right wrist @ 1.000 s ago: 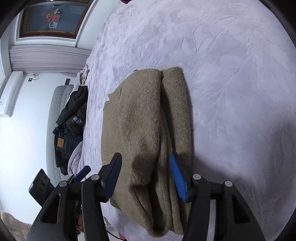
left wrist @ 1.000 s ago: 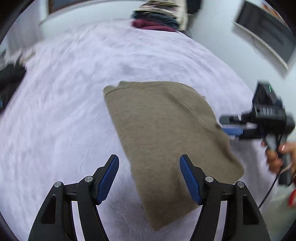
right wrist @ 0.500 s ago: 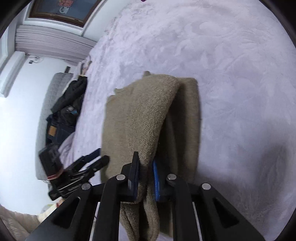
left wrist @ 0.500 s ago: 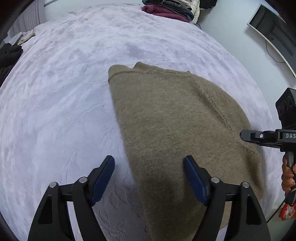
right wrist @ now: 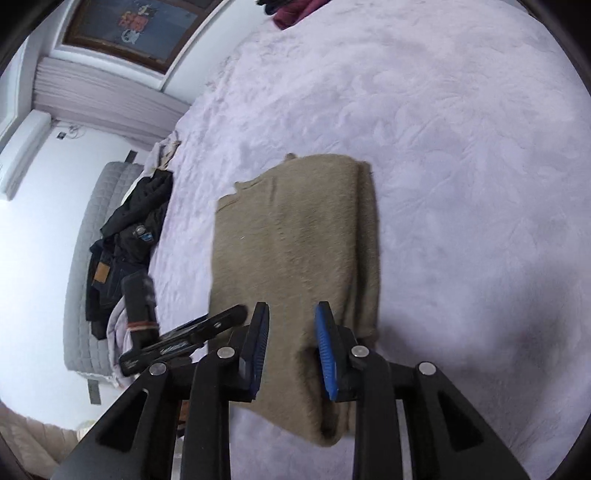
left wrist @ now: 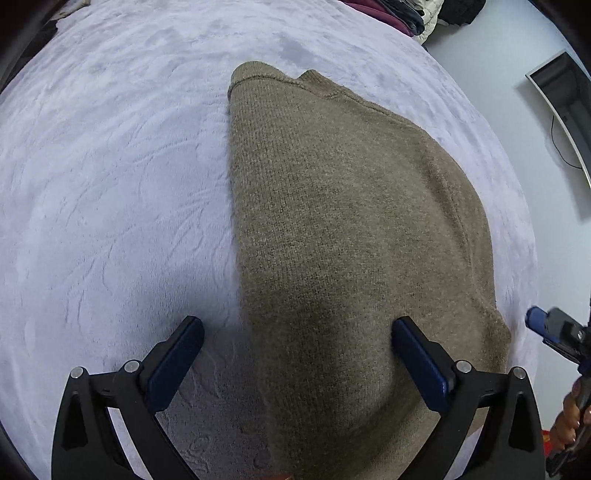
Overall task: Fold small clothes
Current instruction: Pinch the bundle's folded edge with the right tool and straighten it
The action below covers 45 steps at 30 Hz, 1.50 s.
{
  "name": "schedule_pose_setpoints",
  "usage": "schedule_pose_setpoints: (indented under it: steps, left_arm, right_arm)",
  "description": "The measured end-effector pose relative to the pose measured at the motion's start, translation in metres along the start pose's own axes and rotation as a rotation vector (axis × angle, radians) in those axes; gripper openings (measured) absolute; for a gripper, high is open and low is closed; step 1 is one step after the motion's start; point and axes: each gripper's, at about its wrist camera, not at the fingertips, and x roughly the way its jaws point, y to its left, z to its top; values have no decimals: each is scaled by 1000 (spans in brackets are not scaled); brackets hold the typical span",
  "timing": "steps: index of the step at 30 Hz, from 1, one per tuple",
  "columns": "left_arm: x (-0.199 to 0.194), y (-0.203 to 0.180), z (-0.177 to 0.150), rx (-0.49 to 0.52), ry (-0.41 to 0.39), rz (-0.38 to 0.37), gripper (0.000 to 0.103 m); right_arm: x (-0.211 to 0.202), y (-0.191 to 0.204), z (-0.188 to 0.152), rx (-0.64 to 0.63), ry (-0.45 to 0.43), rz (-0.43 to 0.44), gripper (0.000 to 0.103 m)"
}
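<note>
A tan knitted sweater [left wrist: 343, 229] lies folded on the lavender bedspread [left wrist: 110, 184]. My left gripper [left wrist: 297, 328] hovers low over its near end, jaws wide and still opening. The sweater's left edge runs between the fingers, and the pads do not press it. In the right wrist view the sweater [right wrist: 295, 236] lies flat with a doubled fold along its right side. My right gripper [right wrist: 292, 314] hangs just above its near end, jaws narrow and opening, gripping nothing. Each gripper shows in the other's view: the right gripper [left wrist: 546, 328] and the left gripper [right wrist: 184, 336].
A heap of dark clothes [right wrist: 129, 236] lies at the bed's left side by a grey quilted headboard [right wrist: 81, 258]. Stacked clothes [left wrist: 406, 14] sit at the far edge. A screen [left wrist: 565, 103] hangs on the wall to the right. A hand [left wrist: 570, 424] holds the right gripper.
The right gripper closed on the sweater's folded edge, then let it go and rose. The left gripper sank closer to the sweater and spread its jaws wider.
</note>
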Motion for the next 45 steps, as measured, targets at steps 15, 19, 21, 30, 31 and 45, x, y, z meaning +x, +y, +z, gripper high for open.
schedule_pose_setpoints:
  steps: [15,19,21,30,31,45]
  left_arm:
    - [-38,-23,-14,177,-107,149,102]
    - [-48,-18,-30,219,-100,200,102]
    - [-48,-16,-39,224,-89,213,102]
    - [-40,-8,-61,180,-9,199,102]
    - [-37,-7,-63,187,4,208,102]
    - [-34,1,-76,207,40,218,102]
  right_arm:
    - [35,-19,-37,-6,81,-201,2]
    - [26,-24,-48,34,55,-200,2]
    - [25,-26,-52,48,50,-197,2]
    - [26,-17,-66,60,63,-215,2]
    - [25,-18,-68,69,61,-216,2]
    - [14,-18,-44,146,-38,-82,46]
